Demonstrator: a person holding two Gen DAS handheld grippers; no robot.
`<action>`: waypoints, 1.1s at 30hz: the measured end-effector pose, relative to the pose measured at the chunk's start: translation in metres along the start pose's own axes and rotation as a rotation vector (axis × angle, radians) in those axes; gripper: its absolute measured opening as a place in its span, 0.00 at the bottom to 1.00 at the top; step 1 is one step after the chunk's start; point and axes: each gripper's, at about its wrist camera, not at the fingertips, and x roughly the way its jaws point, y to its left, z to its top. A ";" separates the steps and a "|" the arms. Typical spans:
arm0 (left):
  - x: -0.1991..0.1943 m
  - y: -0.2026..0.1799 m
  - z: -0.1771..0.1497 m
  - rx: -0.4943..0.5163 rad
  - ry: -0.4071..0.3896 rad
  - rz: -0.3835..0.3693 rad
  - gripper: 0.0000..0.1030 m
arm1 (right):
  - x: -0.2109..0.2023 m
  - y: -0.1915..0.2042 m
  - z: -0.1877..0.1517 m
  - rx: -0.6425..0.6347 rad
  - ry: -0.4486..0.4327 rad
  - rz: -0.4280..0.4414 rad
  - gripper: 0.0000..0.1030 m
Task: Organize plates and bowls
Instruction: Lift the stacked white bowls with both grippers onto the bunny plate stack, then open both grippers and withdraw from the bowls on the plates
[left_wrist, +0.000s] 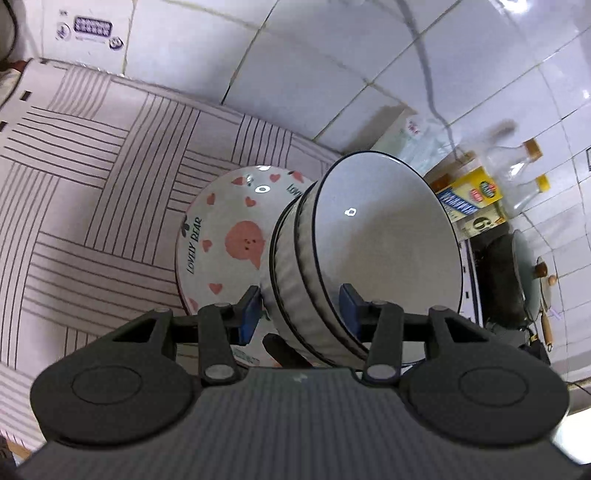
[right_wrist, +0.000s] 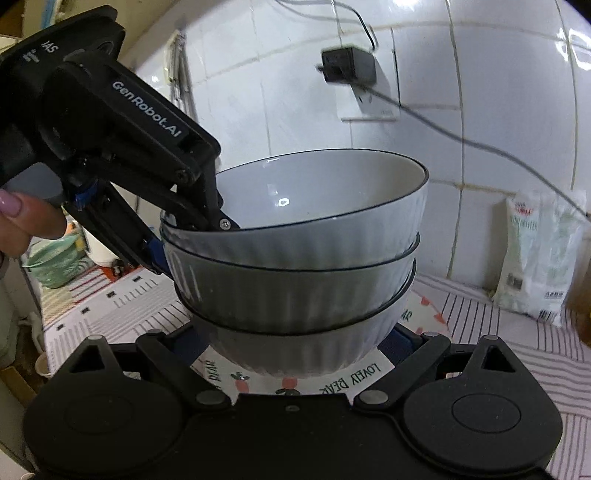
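Item: three nested grey bowls (right_wrist: 295, 258), gathered but not yet set down, which you carried over the bear plate (left_wrist: 221, 236), left gripper (left_wrist: 301, 308) clamped across the walls at nine o'clock, right gripper (right_wrist: 295, 347) gripping the bottom bowl at six.

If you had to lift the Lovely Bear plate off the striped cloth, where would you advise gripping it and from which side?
Grip the Lovely Bear plate by its thin rim on the bare side away from the stack of bowls, probably coming in low along the striped cloth. The plate appears to lie flat, so only the edge offers purchase, and the bowls seem to cover its other side.
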 end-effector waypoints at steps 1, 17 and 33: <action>0.004 0.003 0.003 0.003 0.019 0.004 0.43 | 0.004 0.000 -0.001 0.006 0.010 -0.010 0.95; 0.051 0.013 0.040 0.196 0.160 -0.011 0.43 | 0.039 0.009 -0.013 0.096 0.082 -0.206 0.94; 0.055 0.008 0.033 0.176 0.143 0.011 0.44 | 0.040 0.018 0.003 0.176 0.216 -0.359 0.93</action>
